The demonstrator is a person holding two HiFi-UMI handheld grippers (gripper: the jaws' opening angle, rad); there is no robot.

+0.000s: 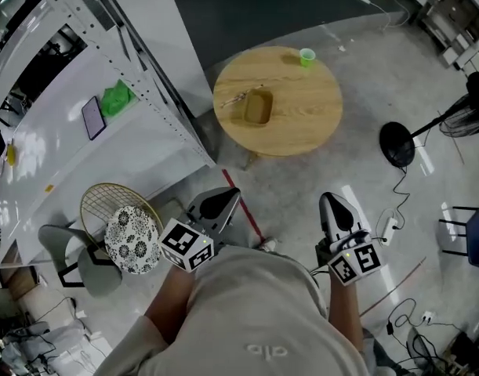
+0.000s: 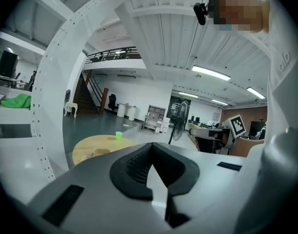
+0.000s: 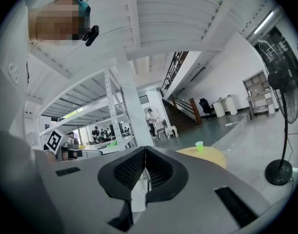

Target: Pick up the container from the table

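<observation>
Bright ceiling lights, floor glare, fisheye edges

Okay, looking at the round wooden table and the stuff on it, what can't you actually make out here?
- Brown rounded container: in the head view, too small to tell if anything is inside.
- Thin pale bits beside it: in the head view, too small to identify.
- Small green cup: contents too small to see.
- Right gripper view: the right gripper hides the container; only the far part of the round wooden table shows.

At twelve o'clock the surface shows matt wood grain; the floor gleams glossy. My left gripper and right gripper look smooth matt plastic.
</observation>
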